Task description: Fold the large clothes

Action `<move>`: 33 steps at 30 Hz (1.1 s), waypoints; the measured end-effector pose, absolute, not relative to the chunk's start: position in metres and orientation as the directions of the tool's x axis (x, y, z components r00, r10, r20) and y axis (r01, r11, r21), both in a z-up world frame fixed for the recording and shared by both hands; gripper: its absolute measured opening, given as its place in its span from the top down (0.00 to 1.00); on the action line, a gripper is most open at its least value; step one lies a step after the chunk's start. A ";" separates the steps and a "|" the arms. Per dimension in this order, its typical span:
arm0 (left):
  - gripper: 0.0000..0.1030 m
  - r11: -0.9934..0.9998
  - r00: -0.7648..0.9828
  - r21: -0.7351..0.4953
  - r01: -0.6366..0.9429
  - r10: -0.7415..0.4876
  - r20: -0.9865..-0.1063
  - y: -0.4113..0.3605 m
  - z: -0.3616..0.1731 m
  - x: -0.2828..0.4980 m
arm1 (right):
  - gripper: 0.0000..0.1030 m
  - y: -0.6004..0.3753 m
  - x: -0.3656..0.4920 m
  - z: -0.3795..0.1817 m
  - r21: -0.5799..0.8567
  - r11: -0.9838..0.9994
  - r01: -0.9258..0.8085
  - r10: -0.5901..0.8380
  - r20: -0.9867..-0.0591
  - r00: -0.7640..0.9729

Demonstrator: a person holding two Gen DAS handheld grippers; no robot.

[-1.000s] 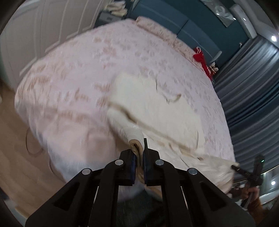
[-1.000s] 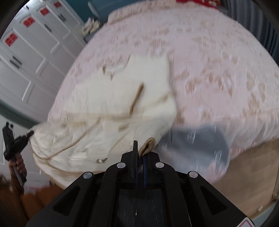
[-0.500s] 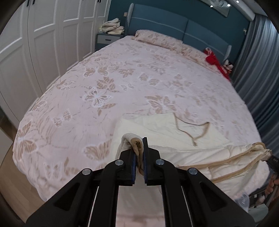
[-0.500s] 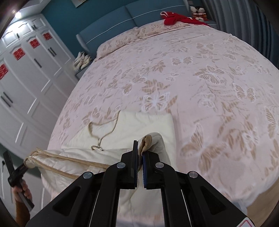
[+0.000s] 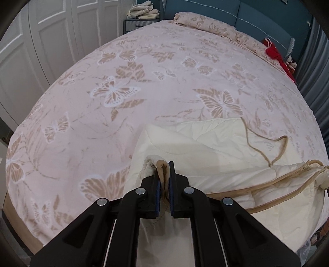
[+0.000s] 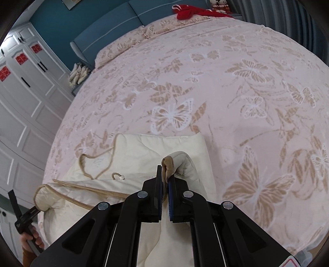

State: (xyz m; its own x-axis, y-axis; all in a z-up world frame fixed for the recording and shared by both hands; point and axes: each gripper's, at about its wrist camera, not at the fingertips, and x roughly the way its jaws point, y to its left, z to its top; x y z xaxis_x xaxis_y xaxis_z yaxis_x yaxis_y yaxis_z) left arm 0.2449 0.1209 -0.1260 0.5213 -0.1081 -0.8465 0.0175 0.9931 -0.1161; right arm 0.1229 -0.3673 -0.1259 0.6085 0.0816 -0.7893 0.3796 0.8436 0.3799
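Left gripper [image 5: 164, 174] clamped on a tan-bound corner of the cream quilted padded garment [image 5: 216, 147]; fabric bunched between the blue pads. Right gripper [image 6: 165, 173] same: jaws pinched on another tan-trimmed corner of that garment. Garment lies on the near edge of the bed with pink butterfly-print cover [image 5: 144, 86], partly folded over itself, near part draping off the edge. Tan binding loop [image 5: 275, 147] sits on the upper layer, between the two grippers. Red cloth [image 6: 191, 11] at the far end by the teal padded headboard [image 6: 115, 30]. White panelled wardrobe [image 6: 20, 102] to the left. Person's left hand [image 6: 30, 240] visible low left in the right wrist view.
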 end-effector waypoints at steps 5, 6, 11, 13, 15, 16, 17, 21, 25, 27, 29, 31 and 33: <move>0.91 0.987 0.526 -0.157 0.014 -0.141 -0.839 0.124 -0.140 0.249 | 0.94 -0.367 0.125 -0.142 0.370 0.853 0.369 0.082 -0.792 0.604; 0.89 0.983 0.528 -0.184 0.006 -0.159 -0.834 0.127 -0.138 0.248 | 0.90 -0.370 0.120 -0.136 0.407 0.837 0.366 0.100 -0.771 0.629; 0.20 0.957 0.695 -0.288 -0.034 -0.184 -0.695 0.161 -0.085 0.216 | 0.37 -0.380 0.070 -0.088 0.533 0.785 0.315 0.071 -0.582 0.810; 0.07 0.954 0.769 -0.299 -0.019 -0.178 -0.614 0.171 -0.063 0.204 | 0.34 -0.381 0.058 -0.076 0.533 0.799 0.278 0.055 -0.526 0.849; 0.07 0.959 0.730 -0.283 -0.001 -0.192 -0.656 0.170 -0.059 0.217 | 0.33 -0.380 0.066 -0.078 0.505 0.814 0.285 0.057 -0.559 0.827; 0.07 0.960 0.715 -0.281 0.003 -0.199 -0.670 0.169 -0.061 0.223 | 0.33 -0.380 0.075 -0.084 0.477 0.824 0.304 0.049 -0.595 0.802; 0.07 0.959 0.696 -0.284 0.014 -0.213 -0.685 0.166 -0.067 0.231 | 0.33 -0.379 0.084 -0.090 0.456 0.831 0.317 0.042 -0.621 0.783; 0.17 0.950 0.563 -0.312 0.031 -0.275 -0.780 0.149 -0.102 0.264 | 0.33 -0.378 0.108 -0.112 0.443 0.828 0.344 0.058 -0.678 0.733; 0.47 0.944 0.490 -0.325 0.051 -0.308 -0.815 0.135 -0.119 0.274 | 0.50 -0.363 0.128 -0.124 0.385 0.866 0.321 0.071 -0.728 0.682; 0.68 0.944 0.497 -0.328 0.044 -0.305 -0.812 0.135 -0.117 0.273 | 0.83 -0.360 0.135 -0.125 0.353 0.880 0.318 0.058 -0.743 0.666; 0.86 0.936 0.502 -0.349 0.037 -0.320 -0.803 0.137 -0.113 0.276 | 0.93 -0.365 0.138 -0.121 0.376 0.866 0.330 0.060 -0.732 0.678; 0.92 0.933 0.531 -0.356 0.041 -0.323 -0.784 0.139 -0.102 0.278 | 0.95 -0.368 0.137 -0.112 0.413 0.850 0.326 0.061 -0.693 0.719; 0.92 0.941 0.562 -0.336 0.048 -0.303 -0.770 0.137 -0.092 0.282 | 0.95 -0.371 0.142 -0.103 0.423 0.844 0.328 0.048 -0.670 0.741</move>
State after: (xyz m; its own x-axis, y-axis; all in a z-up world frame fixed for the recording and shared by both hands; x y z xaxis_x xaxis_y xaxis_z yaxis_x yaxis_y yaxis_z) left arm 0.2818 0.1369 -0.0921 0.5619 -0.3032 -0.7697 0.0480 0.9408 -0.3356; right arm 0.1416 -0.3707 -0.1027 0.7407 0.0481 -0.6701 0.3281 0.8445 0.4233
